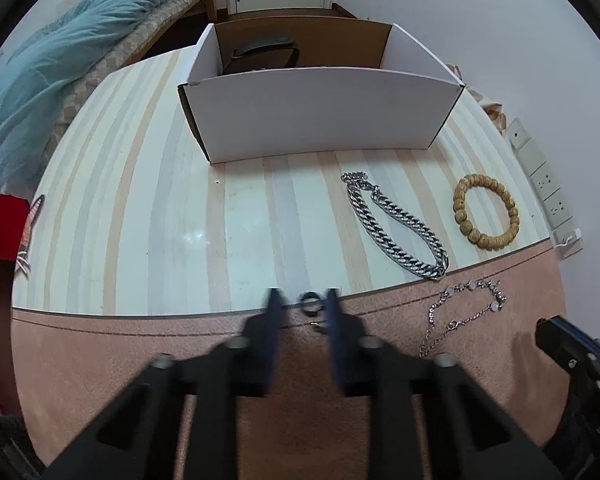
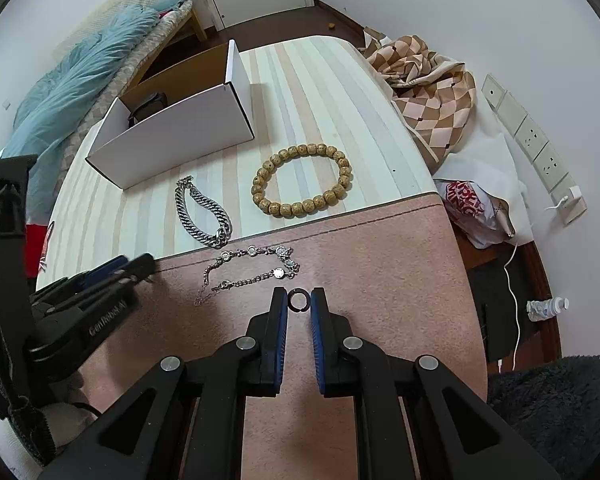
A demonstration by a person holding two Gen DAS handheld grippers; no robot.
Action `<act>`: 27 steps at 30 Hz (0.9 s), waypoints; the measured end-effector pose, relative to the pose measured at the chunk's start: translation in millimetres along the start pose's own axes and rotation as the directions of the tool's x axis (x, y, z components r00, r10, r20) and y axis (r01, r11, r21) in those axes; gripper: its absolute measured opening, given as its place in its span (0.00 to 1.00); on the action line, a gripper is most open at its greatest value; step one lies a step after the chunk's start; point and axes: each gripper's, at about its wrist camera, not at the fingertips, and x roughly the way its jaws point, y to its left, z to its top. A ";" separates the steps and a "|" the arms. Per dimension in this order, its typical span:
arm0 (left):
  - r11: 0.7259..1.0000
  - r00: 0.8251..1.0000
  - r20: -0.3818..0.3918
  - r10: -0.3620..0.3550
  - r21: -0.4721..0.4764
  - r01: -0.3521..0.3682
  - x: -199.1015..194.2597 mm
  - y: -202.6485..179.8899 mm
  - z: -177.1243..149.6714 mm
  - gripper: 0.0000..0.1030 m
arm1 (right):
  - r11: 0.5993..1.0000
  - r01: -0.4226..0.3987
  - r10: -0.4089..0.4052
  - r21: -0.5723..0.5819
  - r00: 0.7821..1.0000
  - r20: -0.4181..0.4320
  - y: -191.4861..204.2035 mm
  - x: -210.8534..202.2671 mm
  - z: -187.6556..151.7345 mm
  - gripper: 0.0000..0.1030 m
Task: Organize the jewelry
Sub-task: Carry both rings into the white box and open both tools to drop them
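My right gripper (image 2: 299, 300) is shut on a small dark ring (image 2: 299, 300) held between its fingertips above the pink cloth. My left gripper (image 1: 303, 304) has another dark ring (image 1: 310, 304) between its tips, jaws close around it; the view is blurred. On the table lie a silver curb chain (image 1: 396, 226) (image 2: 202, 214), a wooden bead bracelet (image 1: 486, 210) (image 2: 302, 180) and a thin charm bracelet (image 1: 460, 318) (image 2: 252, 270). The white open box (image 1: 320, 112) (image 2: 172, 136) stands behind, with a dark item inside.
The striped table top (image 1: 160, 208) meets a pink cloth (image 2: 380, 260) at the front. A checked cloth (image 2: 424, 84) and a plastic bag (image 2: 468, 204) lie right of the table. A bed with a teal blanket (image 1: 60, 52) is left. Wall sockets (image 1: 544, 184) are right.
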 end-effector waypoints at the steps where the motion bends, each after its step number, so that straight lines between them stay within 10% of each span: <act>1: 1.000 1.000 0.000 -0.009 -0.006 0.009 -0.3 0.8 0.4 0.10 | 1.000 -0.001 0.001 -0.001 1.000 0.000 0.5 0.3 0.1 0.12; 15: 0.997 0.995 0.066 -0.071 -0.005 0.071 -43.0 8.4 13.1 0.09 | 0.997 -0.076 0.076 0.001 0.995 0.057 11.2 -24.5 26.0 0.12; 27: 0.961 0.960 0.120 -0.252 -0.084 0.263 -66.0 30.4 163.8 0.09 | 0.955 -0.295 0.297 -0.040 0.952 0.078 50.1 -3.7 185.5 0.12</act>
